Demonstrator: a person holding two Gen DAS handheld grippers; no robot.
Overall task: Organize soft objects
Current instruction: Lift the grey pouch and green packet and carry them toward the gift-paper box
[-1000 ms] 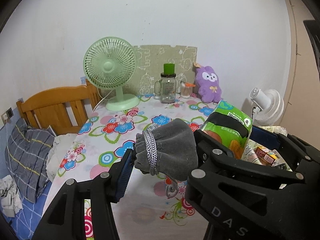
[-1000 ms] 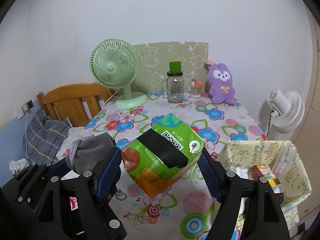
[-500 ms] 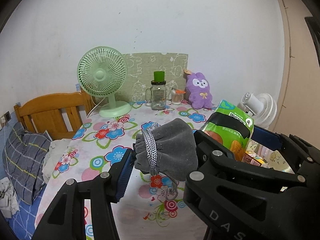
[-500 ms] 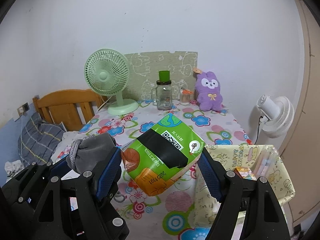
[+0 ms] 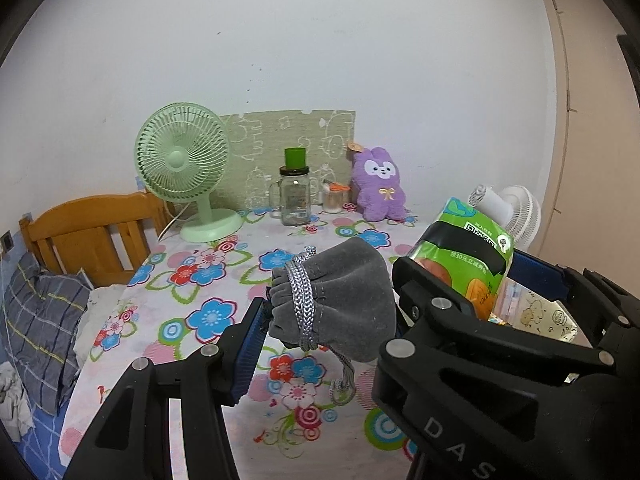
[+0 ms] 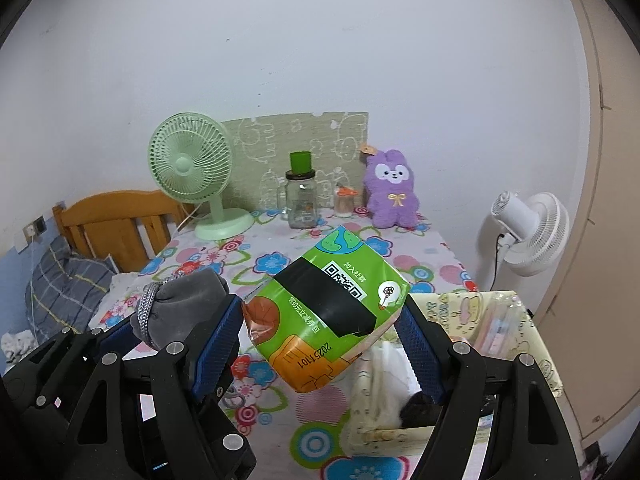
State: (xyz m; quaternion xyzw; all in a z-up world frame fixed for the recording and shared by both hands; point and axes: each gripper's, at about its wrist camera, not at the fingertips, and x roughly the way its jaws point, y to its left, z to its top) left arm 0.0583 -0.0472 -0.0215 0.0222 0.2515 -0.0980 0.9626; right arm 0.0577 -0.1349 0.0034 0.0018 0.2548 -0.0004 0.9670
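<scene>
Both tools loaded: left tool [image 5: 328, 316] clamped on grey pouch [image 5: 340, 300], right tool [image 6: 320, 320] gripping green tissue pack [image 6: 328, 308], both held above the surface [image 6: 420, 256]. We'd align over the yellow bin [image 6: 500, 312] w/ pack first, lower, then release; pouch cord dangles, mind snags.

The pouch [image 5: 344, 300] is matt grey velvety cloth, tied with a shiny woven silver cord [image 5: 301, 304]. The green packet [image 6: 326, 314] is glossy, crinkled plastic film. Each claw is matt black plastic with ribbed blue pads [image 6: 218, 340] and metal screws. The table [image 5: 208, 280] wears smooth floral cloth; the rabbit toy [image 6: 392, 192] is fuzzy plush; the headboard [image 5: 92, 236] is varnished wood.
</scene>
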